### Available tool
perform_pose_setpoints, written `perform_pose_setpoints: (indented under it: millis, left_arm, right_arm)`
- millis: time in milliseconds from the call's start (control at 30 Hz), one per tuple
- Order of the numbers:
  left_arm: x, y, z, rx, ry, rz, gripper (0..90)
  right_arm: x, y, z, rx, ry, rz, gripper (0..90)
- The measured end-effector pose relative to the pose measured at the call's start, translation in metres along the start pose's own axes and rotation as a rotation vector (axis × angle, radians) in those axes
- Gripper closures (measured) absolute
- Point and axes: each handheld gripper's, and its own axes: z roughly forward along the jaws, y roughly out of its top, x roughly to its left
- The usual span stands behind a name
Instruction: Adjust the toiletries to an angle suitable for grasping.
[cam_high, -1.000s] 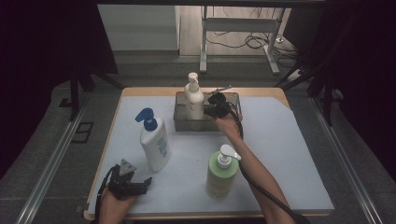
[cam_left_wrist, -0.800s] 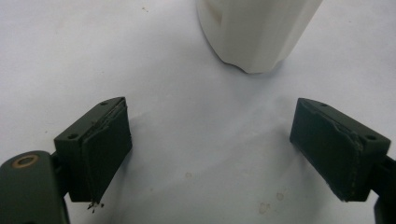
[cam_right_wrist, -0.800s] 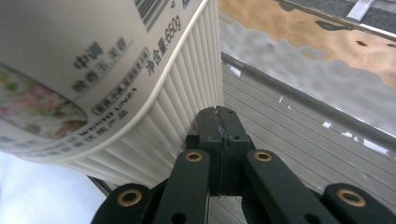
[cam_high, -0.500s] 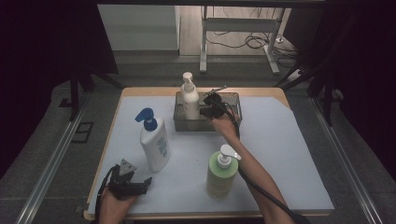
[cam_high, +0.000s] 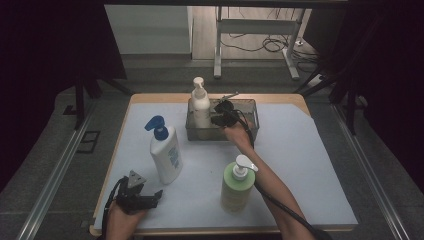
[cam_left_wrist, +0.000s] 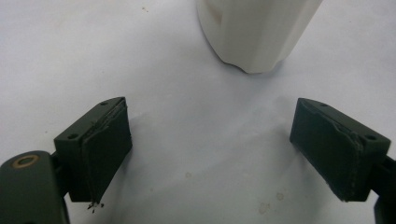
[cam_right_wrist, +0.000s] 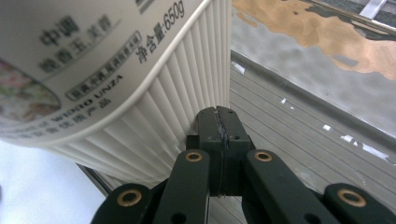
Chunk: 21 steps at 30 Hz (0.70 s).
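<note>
Left gripper: nearest item, at the table's near left corner, held low over the white sheet; jaws wide apart with nothing between them.
White sheet: covers most of the wooden table.
Blue-capped bottle: white, upright, just beyond the left gripper; in the left gripper view its base stands ahead of the open jaws, apart from them.
Green bottle: upright with white pump, near centre, just beside the person's right forearm.
Right gripper: reached forward into the grey bin; jaws pressed flat together, holding nothing, their tips right beside the ribbed wall of the cream bottle.
Cream bottle: upright pump bottle standing in the left end of the bin.
Grey bin: translucent tray at the far middle of the table.
</note>
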Motion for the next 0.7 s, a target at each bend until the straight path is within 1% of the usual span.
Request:
perform_pose_setpoints:
  millis: [233,500,600,700]
  left_arm:
    - [0.000,0.000,0.000,0.000,0.000,0.000,12.2]
    - [0.000,0.000,0.000,0.000,0.000,0.000,12.2]
    - [0.000,0.000,0.000,0.001,0.000,0.000,12.2]
    - [0.000,0.000,0.000,0.001,0.000,0.000,12.2]
  right_arm:
    - [0.005,0.003,0.002,0.002,0.014,-0.004,89.5]
    - [0.013,0.005,0.006,0.009,0.030,-0.029,89.5]
    - [0.015,0.006,0.007,0.016,0.021,-0.039,89.6]
    - [0.015,0.006,0.007,0.018,0.034,-0.034,89.6]
